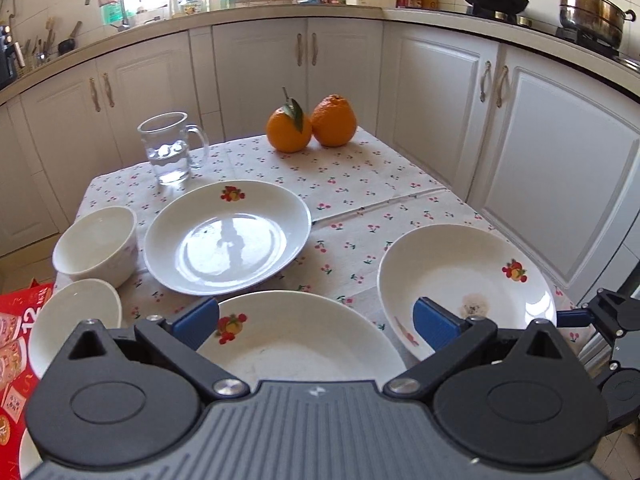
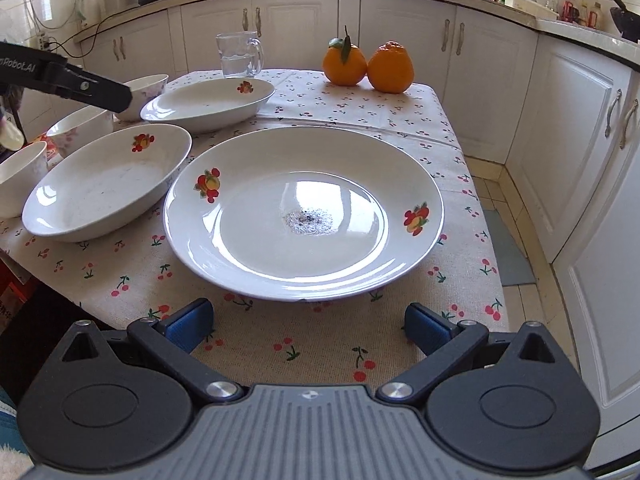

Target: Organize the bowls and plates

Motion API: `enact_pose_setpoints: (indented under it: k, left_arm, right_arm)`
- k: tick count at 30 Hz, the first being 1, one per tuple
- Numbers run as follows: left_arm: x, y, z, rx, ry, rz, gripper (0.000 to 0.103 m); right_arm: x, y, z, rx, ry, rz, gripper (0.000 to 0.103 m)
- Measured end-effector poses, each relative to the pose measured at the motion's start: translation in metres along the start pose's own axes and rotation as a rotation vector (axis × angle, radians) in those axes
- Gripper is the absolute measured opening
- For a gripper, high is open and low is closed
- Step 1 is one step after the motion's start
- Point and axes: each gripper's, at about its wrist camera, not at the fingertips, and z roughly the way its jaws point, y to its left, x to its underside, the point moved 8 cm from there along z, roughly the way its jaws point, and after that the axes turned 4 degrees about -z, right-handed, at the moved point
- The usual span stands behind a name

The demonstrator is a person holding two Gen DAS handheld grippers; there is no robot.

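The right gripper [image 2: 310, 326] hovers low over the near edge of the table [image 2: 320, 352], its blue-padded fingers [image 2: 188, 326] spread wide and empty, lined up with the near rim of the large plate [image 2: 304, 216] as if to slide onto that rim. The left gripper [image 1: 316, 322] hangs above the near plate [image 1: 296, 340], fingers equally spread, holding nothing. All the crockery is glossy white glazed ware with fruit decals: shallow and wide-rimmed, so likely slippery to pinch. The far plate [image 1: 228, 236] sits alone beyond, and three round bowls [image 1: 96, 244] cluster at the left edge. Nothing is stacked yet. Behind them stand a glass mug [image 1: 170, 148] and two dimpled oranges [image 1: 312, 124] on the cherry-print cloth.
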Motion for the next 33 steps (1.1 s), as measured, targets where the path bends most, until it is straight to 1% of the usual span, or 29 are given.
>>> enact_pose_setpoints:
  k: [4, 7, 10, 17, 22, 29, 33]
  left_arm:
    - [-0.008, -0.021, 0.018, 0.1, 0.049, 0.023, 0.102]
    - [-0.014, -0.035, 0.036, 0.157, 0.104, 0.032, 0.102]
    - [-0.02, -0.046, 0.055, 0.195, 0.144, 0.052, 0.102]
    - [-0.024, -0.07, 0.102, 0.24, 0.265, 0.144, 0.102]
    - [-0.021, -0.083, 0.123, 0.289, 0.333, 0.202, 0.102]
    - [-0.017, -0.091, 0.137, 0.352, 0.401, 0.237, 0.101]
    - [-0.017, -0.091, 0.14, 0.374, 0.423, 0.251, 0.1]
  right_arm:
    - [0.001, -0.002, 0.0, -0.021, -0.025, -0.019, 0.103]
    - [0.003, -0.005, -0.003, -0.031, -0.05, -0.027, 0.103]
    - [0.006, -0.006, -0.005, -0.043, -0.089, -0.04, 0.103]
    - [0.006, -0.007, -0.006, -0.079, -0.12, -0.074, 0.103]
    - [0.001, -0.007, 0.0, -0.086, -0.131, -0.086, 0.103]
    - [0.0, -0.007, 0.002, -0.08, -0.15, -0.082, 0.103]
    - [0.0, -0.006, 0.001, -0.08, -0.148, -0.082, 0.103]
